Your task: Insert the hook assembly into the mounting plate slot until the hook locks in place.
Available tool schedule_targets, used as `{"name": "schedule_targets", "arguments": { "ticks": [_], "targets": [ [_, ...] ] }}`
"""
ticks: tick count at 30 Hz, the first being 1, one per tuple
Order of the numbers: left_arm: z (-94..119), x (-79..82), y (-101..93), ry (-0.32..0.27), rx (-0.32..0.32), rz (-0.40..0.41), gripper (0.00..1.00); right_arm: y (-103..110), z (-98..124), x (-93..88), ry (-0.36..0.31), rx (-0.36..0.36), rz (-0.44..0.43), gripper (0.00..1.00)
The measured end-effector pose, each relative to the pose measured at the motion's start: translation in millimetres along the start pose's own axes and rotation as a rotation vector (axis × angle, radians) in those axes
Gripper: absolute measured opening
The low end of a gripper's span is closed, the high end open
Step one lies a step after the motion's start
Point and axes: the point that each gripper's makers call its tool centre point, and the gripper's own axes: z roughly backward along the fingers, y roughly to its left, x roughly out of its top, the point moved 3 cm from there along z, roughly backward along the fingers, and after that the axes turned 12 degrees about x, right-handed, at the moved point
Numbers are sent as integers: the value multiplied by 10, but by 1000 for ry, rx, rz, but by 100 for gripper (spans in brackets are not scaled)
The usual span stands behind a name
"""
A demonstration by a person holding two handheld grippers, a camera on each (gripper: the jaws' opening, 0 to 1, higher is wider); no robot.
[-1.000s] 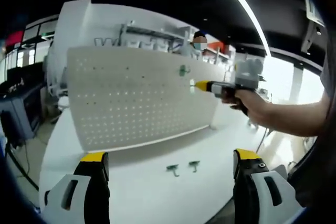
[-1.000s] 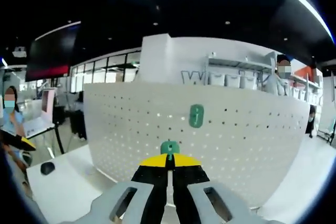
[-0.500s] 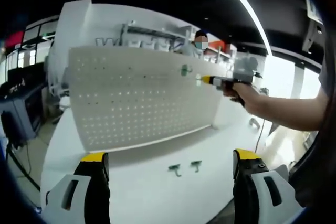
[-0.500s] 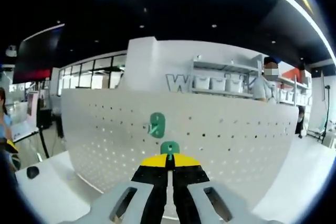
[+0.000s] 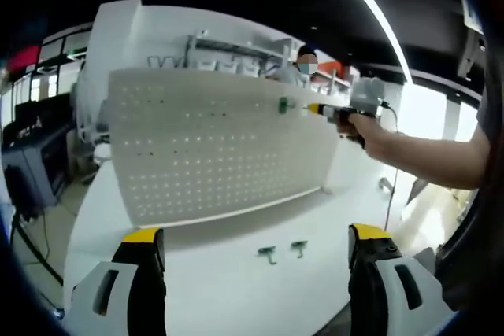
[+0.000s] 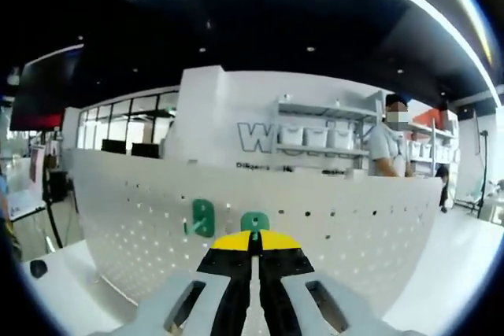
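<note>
A white pegboard mounting plate (image 5: 213, 147) stands upright on the white table (image 5: 205, 289). One green hook (image 5: 283, 105) hangs near its top right; it shows as a green hook (image 6: 202, 218) in the right gripper view. My right gripper (image 6: 254, 243) is shut on another green hook (image 6: 254, 222), held close to the mounting plate (image 6: 315, 249) near its top edge, just right of the hung hook. A hand holds that right gripper (image 5: 315, 108) by the plate's top right. Two loose green hooks (image 5: 268, 253) (image 5: 298, 248) lie on the table. My left gripper (image 5: 252, 249) stands open above the table.
A person (image 6: 384, 143) stands behind the plate by wall shelves (image 6: 315, 135). The holder's arm (image 5: 425, 159) reaches in from the right. Dark desks and equipment (image 5: 27, 163) stand off the table's left end.
The right gripper with its hook has risen toward the plate's top edge. In its view the hung hook has slid left and down. The left gripper stays put.
</note>
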Motion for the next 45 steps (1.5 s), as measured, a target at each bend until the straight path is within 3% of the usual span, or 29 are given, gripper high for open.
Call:
{"name": "schedule_targets", "arguments": {
  "ticks": [10,29,36,45],
  "targets": [
    [9,-19,44,6,11,3,97,-47,-101,183,-55,-4,19,0],
    [37,-17,86,3,19,15,95,19,-133,39,-61,-24,30,0],
    [30,-21,114,5,25,21,94,-3,-121,-61,-73,-38,-22,0],
    [6,-41,112,10,24,22,94,52,-147,-115,-68,-46,14,0]
  ]
}}
